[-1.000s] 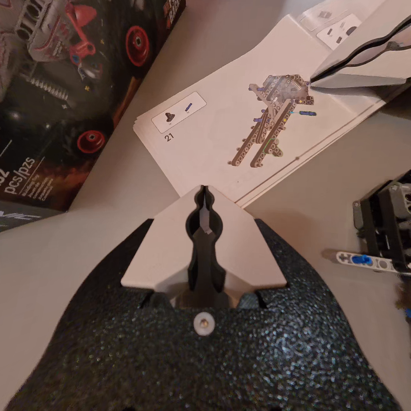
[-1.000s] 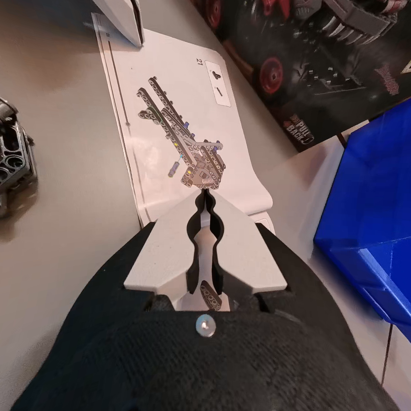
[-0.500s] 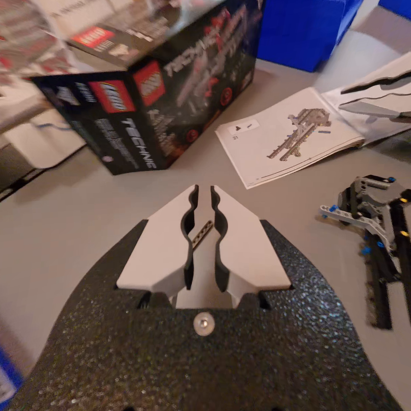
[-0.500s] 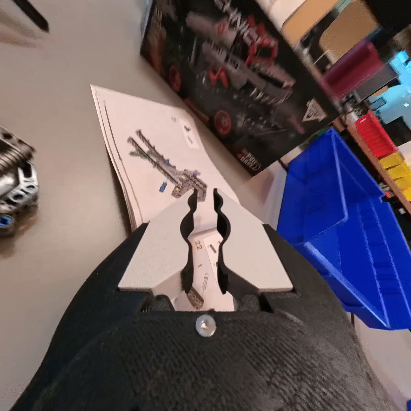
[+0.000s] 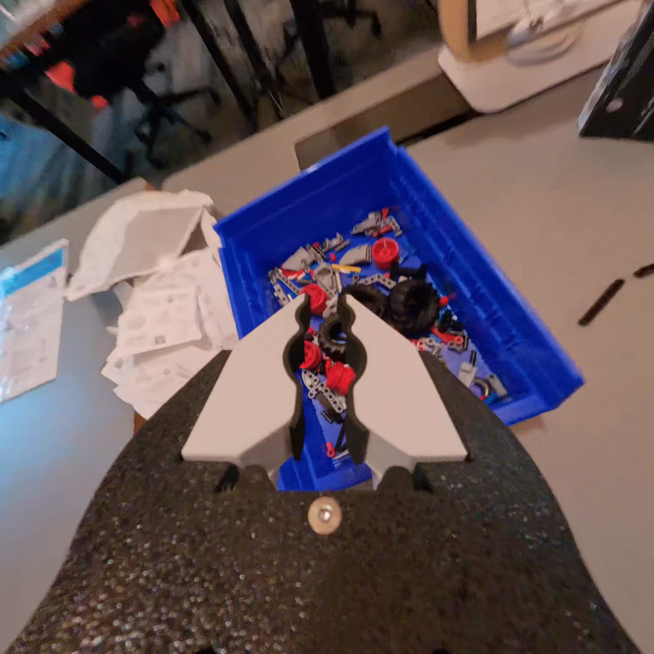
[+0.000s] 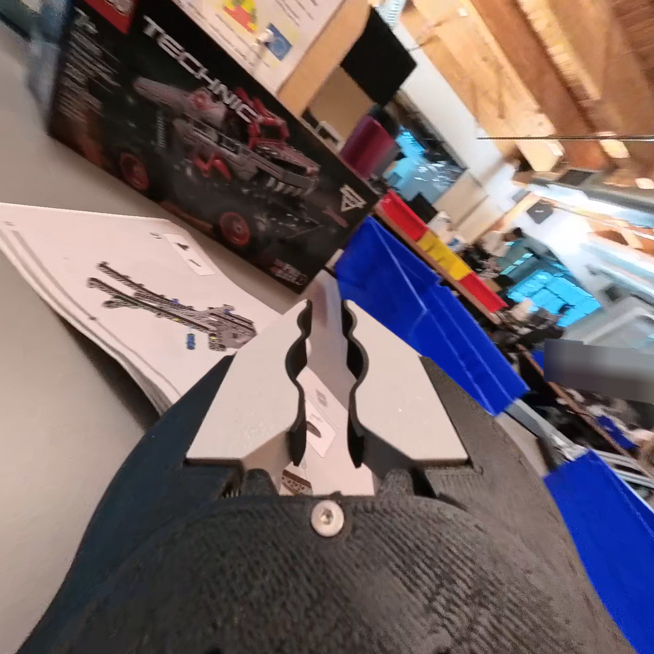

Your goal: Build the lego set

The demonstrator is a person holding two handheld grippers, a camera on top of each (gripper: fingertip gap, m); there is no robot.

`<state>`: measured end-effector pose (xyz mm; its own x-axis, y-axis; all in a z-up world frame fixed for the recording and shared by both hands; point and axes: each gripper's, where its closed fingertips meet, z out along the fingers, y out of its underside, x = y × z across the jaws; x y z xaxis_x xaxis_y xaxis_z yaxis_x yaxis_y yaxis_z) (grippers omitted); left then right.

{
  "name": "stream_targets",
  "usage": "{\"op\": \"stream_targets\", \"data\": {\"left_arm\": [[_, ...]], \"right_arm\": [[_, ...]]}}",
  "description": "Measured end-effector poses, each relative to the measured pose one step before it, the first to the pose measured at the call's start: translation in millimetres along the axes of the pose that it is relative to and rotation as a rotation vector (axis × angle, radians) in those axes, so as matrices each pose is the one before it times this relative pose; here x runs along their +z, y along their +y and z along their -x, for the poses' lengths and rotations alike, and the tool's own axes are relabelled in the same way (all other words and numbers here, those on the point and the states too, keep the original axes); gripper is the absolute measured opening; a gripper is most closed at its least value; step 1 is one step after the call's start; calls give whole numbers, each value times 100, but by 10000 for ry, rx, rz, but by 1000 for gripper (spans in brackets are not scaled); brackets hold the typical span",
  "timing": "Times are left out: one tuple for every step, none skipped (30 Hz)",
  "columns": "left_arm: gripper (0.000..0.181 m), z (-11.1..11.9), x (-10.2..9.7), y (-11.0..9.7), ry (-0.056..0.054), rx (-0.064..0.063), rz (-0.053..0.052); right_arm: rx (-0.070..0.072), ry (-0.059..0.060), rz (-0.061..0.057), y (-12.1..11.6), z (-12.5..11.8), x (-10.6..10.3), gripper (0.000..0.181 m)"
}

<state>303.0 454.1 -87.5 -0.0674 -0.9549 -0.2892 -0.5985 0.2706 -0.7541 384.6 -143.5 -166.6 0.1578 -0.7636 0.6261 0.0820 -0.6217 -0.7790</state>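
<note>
Where parts pile: blue bin (image 5: 417, 212).

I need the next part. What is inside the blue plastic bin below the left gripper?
The blue plastic bin holds loose pieces: red wheel hubs, black rubber tyres, grey beams and small pins. The left gripper, open, covers the near part; pieces under the pile are hidden.

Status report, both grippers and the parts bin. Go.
Left gripper open, empty, above blue plastic bin of loose pieces. Right gripper open, empty, over white instruction booklet. Nothing blocking the bin.
</note>
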Motion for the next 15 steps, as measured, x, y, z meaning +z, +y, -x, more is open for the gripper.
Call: {"op": "stream_targets", "data": {"left_arm": [[17,345,983,626,463,10,335],[17,349,930,300,328,59,205],[18,406,874,136,174,134,210],[18,404,878,-64,115,251,180],[19,250,939,-318,185,265,75],[19,29,952,-178,299,54,208],[19,-183,884,-37,388,-21,355],[19,-219,837,-177,345,46,210],[19,-240,777,-234,274,76,60],[20,-298,711,-122,230,46,5],[18,-359,707,-48,232,113,-27],[19,-326,580,192,256,295,317],[20,60,415,159,-42,73,341],[20,233,313,-214,-212,-85,12],[19,-201,316,-433,41,-132,-188]], "right_arm": [[-195,533,14,193,-447,-141,21],[-303,561,35,165,-531,-207,28],[-429,529,21,86,-535,-217,31],[-464,356,-31,-18,-295,-183,34],[-400,121,-37,-70,54,-112,37],[-275,48,53,-27,144,-47,38],[-228,101,59,-56,52,2,40],[-300,11,73,8,205,48,42],[-378,-83,139,160,378,139,44],[-404,-4,183,180,258,150,47],[-305,-16,104,58,242,83,48],[-189,-93,17,-53,303,34,48],[-141,22,12,-69,48,19,48],[-25,59,49,33,-76,34,48],[80,-23,96,192,-1,70,48]]}}
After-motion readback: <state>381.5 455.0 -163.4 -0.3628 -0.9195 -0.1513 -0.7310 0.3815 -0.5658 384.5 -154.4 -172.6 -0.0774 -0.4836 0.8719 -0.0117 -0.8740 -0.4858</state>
